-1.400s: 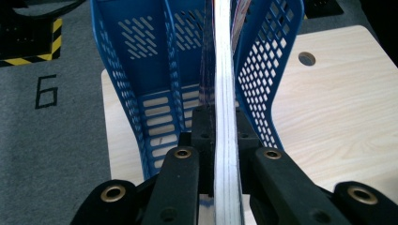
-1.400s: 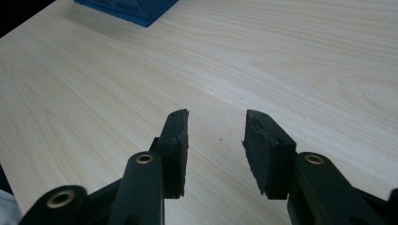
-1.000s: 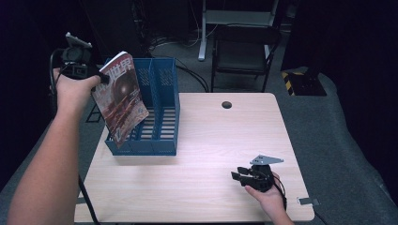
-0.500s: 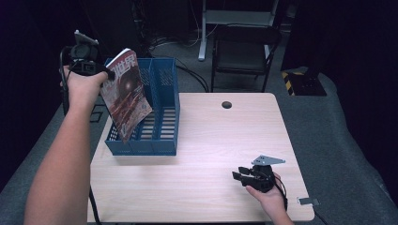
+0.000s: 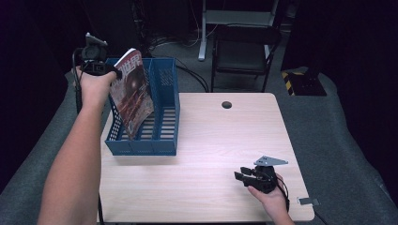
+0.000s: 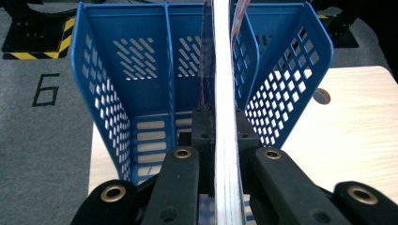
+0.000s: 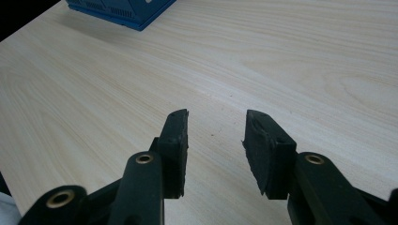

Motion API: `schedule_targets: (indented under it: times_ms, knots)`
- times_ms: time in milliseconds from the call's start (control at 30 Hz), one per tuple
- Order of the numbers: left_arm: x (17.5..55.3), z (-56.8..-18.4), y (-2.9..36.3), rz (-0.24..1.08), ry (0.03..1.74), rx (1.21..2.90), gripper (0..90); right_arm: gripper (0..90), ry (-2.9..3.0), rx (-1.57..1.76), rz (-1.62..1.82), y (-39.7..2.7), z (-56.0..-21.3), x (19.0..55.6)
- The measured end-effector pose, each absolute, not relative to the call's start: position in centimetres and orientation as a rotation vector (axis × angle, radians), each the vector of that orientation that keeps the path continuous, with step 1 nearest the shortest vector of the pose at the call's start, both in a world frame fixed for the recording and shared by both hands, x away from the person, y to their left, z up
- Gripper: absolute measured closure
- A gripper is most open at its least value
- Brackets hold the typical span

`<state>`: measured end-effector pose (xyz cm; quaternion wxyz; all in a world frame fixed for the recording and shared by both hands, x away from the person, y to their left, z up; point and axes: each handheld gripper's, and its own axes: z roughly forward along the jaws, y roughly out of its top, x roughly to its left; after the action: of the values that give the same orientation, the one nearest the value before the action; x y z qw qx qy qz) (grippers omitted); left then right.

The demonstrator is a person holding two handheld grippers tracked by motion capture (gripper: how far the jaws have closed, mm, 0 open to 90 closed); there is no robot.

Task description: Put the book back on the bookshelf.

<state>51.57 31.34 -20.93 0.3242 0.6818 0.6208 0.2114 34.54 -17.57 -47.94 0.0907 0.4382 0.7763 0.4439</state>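
Since the earlier frame my left claw has carried the magazine in from the 9 o'clock side and a little lower, so it now hangs tilted over the blue file rack, its lower corner down inside the left compartments; my right claw has not shifted from its spot near the 5 o'clock corner of the surface. In the left gripper view the left claw is clamped tight on the magazine, whose stacked white page edges run straight up between the pads, with glossy printed covers either side. The file rack is hard blue plastic, with walls pierced by slanted slots, upright dividers and a slatted floor. The magazine cover is glossy, reddish brown with pale lettering at the top. In the right gripper view the right claw stands partly open with nothing between its matte black, rough-faced pads, held low over the pale wood-grain laminate. A small dark round hole sits near the surface's 12 o'clock edge.
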Motion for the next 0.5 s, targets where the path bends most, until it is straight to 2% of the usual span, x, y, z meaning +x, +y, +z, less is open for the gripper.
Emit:
schedule_targets:
  times_ms: [500]
  knots:
    - [53.0, -23.9, 30.8, 0.571, 1.624, 1.777, 84.0, 59.9, 2.311, 1.306, 1.315, -17.7, -47.9, 34.5]
